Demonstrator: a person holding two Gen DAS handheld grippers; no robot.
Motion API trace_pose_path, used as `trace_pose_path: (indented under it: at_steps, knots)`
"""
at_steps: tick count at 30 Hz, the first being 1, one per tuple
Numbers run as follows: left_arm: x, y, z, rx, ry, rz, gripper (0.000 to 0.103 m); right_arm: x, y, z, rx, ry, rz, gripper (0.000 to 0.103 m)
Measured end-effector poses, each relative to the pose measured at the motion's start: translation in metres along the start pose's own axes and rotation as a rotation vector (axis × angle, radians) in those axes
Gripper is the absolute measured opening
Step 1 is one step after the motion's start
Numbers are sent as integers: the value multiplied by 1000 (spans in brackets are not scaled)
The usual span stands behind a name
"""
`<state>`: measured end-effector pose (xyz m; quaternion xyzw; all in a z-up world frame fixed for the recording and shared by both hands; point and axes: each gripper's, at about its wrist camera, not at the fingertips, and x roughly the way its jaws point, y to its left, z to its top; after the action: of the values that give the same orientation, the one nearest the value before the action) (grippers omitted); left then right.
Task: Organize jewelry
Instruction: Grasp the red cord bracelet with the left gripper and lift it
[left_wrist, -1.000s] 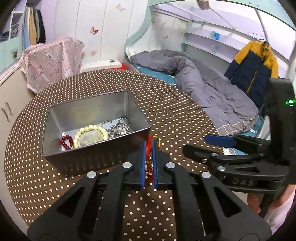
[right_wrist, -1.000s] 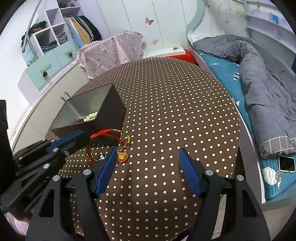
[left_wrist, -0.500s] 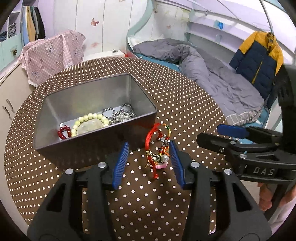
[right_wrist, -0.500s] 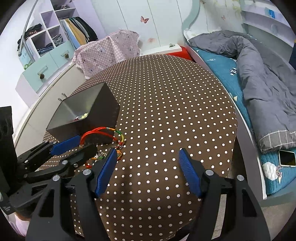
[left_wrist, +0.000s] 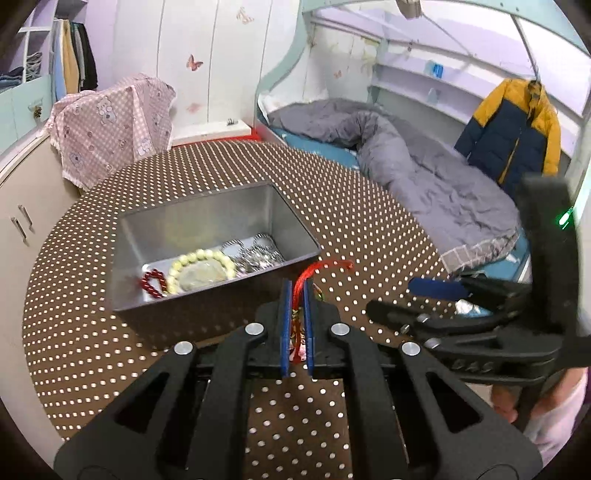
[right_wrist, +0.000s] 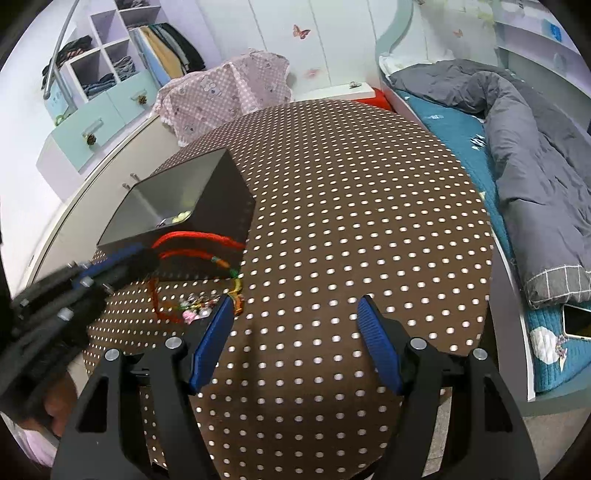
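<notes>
My left hand-held gripper (left_wrist: 296, 325) pinches the red cord bracelet (left_wrist: 312, 271); its dangling charms may snag the tin (left_wrist: 207, 210) rim. My right hand-held gripper (right_wrist: 295, 343) gapes, holding nothing.

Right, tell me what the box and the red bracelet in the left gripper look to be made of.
Box: looks like brushed metal, grey with soft reflections on its inner walls.
Red bracelet: seems braided cord or thread, matte and limp, with small charms; the left gripper pinches it.
</notes>
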<state>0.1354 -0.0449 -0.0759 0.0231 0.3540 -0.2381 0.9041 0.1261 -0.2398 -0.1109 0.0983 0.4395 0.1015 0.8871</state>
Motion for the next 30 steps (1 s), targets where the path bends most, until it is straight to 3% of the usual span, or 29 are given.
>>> trace_pose_path:
  at_steps: [4,9,10,13,15,18,20,22,30]
  knots:
    - [-16,9,1,-17,-42,19,6,4,19,-1,-34,11,19,66]
    - [-13,9,-6,40,-9,3,7,8,31,-3,-66,23,37,66]
    - [-10,7,-9,51,5,3,11,9,31,-3,-66,25,37,66]
    - [3,12,-11,15,30,16,62,9,27,-3,-55,27,19,64]
    - [12,18,-13,-12,46,10,62,9,23,-2,-35,28,9,64]
    - [23,19,-14,-17,66,-5,60,8,15,-3,-16,29,-3,64]
    - [30,16,-16,4,72,-17,15,9,10,-4,-4,34,-4,64]
    - [39,13,-16,18,78,15,6,8,9,-5,0,33,-1,64]
    - [11,15,-12,-12,-12,3,5,7,14,-6,-9,31,-1,64]
